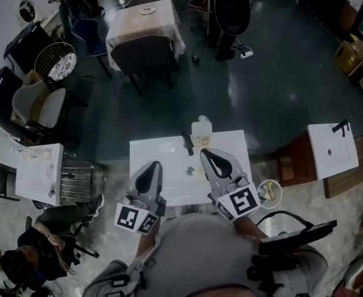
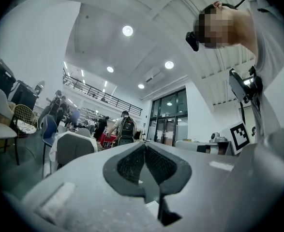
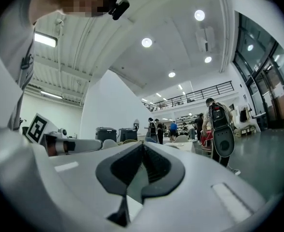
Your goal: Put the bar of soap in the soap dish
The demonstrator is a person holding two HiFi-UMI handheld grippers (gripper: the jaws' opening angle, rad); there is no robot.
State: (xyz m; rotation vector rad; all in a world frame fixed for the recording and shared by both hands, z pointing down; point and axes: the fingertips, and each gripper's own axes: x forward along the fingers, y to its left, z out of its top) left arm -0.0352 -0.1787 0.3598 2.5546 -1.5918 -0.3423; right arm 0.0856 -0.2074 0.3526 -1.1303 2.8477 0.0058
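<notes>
In the head view a white table point(image 1: 169, 153) stands below me. Near its middle lie a small round greyish dish point(image 1: 190, 171) and, just to its right, a small pale yellowish piece point(image 1: 200, 171) that may be the soap; both are too small to tell for sure. My left gripper point(image 1: 152, 166) hovers over the table's left part, shut and empty. Over the right part, beside those two small things, my right gripper point(image 1: 206, 153) hangs, also shut and empty. Both gripper views look level across the hall: the left gripper point(image 2: 144, 145) and the right gripper point(image 3: 142, 144) show pads meeting with nothing between.
A translucent jug point(image 1: 201, 129) and a black tool point(image 1: 187, 143) sit at the table's far edge. A round tub point(image 1: 269, 193) stands right of the table. Small white tables stand left point(image 1: 40, 173) and right point(image 1: 333, 150). A person point(image 1: 39, 243) crouches at lower left.
</notes>
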